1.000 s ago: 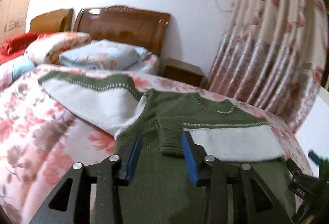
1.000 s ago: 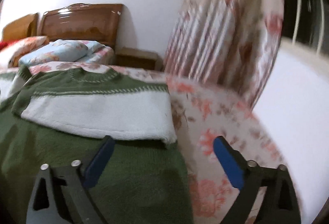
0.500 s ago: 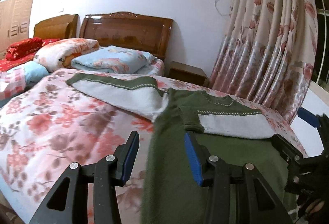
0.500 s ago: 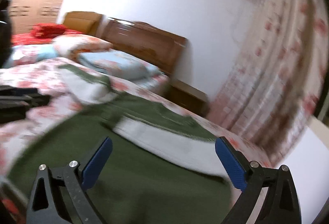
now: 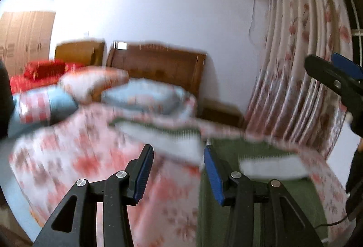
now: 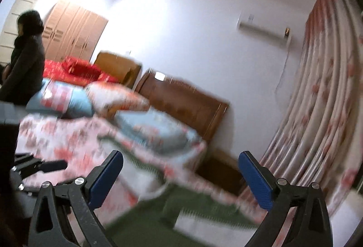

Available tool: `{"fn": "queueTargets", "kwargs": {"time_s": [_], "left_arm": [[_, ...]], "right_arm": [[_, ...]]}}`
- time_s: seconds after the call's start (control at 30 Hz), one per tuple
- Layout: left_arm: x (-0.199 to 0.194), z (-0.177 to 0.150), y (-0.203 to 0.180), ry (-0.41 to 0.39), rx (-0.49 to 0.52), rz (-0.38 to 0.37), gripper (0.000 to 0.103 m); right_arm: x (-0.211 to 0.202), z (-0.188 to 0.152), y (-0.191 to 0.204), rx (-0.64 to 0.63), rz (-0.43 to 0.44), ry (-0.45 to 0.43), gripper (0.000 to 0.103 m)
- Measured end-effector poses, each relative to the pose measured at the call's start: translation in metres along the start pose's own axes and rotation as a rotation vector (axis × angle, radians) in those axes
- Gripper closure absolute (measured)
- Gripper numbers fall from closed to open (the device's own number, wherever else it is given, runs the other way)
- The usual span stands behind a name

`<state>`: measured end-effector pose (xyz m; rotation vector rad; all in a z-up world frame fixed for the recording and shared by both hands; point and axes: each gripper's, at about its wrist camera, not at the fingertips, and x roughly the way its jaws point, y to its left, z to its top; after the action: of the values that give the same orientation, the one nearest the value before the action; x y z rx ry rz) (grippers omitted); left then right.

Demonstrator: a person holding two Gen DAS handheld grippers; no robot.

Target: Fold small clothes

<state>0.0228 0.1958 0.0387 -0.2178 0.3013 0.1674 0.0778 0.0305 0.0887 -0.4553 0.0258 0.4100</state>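
A green and white knitted sweater [image 5: 261,206] lies on the flowered bed cover [image 5: 79,156], its green body flat and one white sleeve [image 5: 172,142] spread to the left. My left gripper [image 5: 178,171] hovers open above the sweater's left edge with nothing between its blue pads. In the left wrist view my right gripper [image 5: 335,79] is raised at the far right. The right wrist view shows it [image 6: 181,179] wide open and empty above the sweater [image 6: 192,215]. Both views are blurred.
Pillows [image 5: 145,97] and a wooden headboard [image 5: 158,61] stand at the far end of the bed. A nightstand [image 5: 220,113] and a flowered curtain [image 5: 306,65] are to the right. A person [image 6: 25,61] stands at the left by a wardrobe [image 6: 74,33].
Both grippers have lifted and drawn back from the sweater, and both views now tilt up toward the wall. The right gripper has swung to the left. The sweater lies as before.
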Motion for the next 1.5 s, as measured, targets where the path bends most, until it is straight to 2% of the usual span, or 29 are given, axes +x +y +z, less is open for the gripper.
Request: {"fn": "queueTargets", "kwargs": {"time_s": [0.1, 0.17, 0.23, 0.3, 0.37, 0.43, 0.5, 0.6, 0.73, 0.97, 1.5], "left_arm": [[-0.043, 0.058, -0.009, -0.199, 0.036, -0.01, 0.056], [-0.077, 0.092, -0.02, -0.334, 0.067, -0.022, 0.048], [-0.115, 0.12, -0.037, -0.486, 0.118, -0.032, 0.029], [-0.15, 0.136, -0.057, -0.651, 0.177, -0.03, 0.018], [-0.172, 0.149, -0.074, -0.747, 0.22, -0.022, 0.011], [-0.185, 0.169, -0.092, -0.749, 0.243, -0.028, 0.005], [-0.192, 0.189, -0.102, -0.726, 0.231, -0.102, 0.005], [-0.199, 0.204, -0.117, -0.765, 0.207, -0.12, 0.005], [-0.2, 0.221, -0.128, -0.752, 0.177, -0.176, 0.005], [-0.205, 0.224, -0.15, -0.756, 0.181, -0.201, 0.005], [-0.198, 0.221, -0.153, -0.735, 0.193, -0.194, 0.005]], "right_arm": [[-0.013, 0.043, -0.011, -0.008, -0.081, -0.138, 0.0], [-0.024, 0.07, -0.022, 0.005, -0.127, -0.207, 0.0], [-0.037, 0.096, -0.037, 0.023, -0.176, -0.263, 0.0], [-0.051, 0.113, -0.051, 0.036, -0.226, -0.306, 0.0], [-0.073, 0.133, -0.072, 0.043, -0.296, -0.363, 0.0], [-0.096, 0.155, -0.093, 0.039, -0.377, -0.416, 0.0], [-0.116, 0.172, -0.112, 0.044, -0.438, -0.456, 0.0], [-0.146, 0.188, -0.135, 0.048, -0.517, -0.509, 0.0], [-0.181, 0.205, -0.16, 0.04, -0.608, -0.549, 0.0], [-0.193, 0.211, -0.179, 0.03, -0.661, -0.524, 0.0], [-0.183, 0.207, -0.193, 0.03, -0.66, -0.49, 0.0]]}}
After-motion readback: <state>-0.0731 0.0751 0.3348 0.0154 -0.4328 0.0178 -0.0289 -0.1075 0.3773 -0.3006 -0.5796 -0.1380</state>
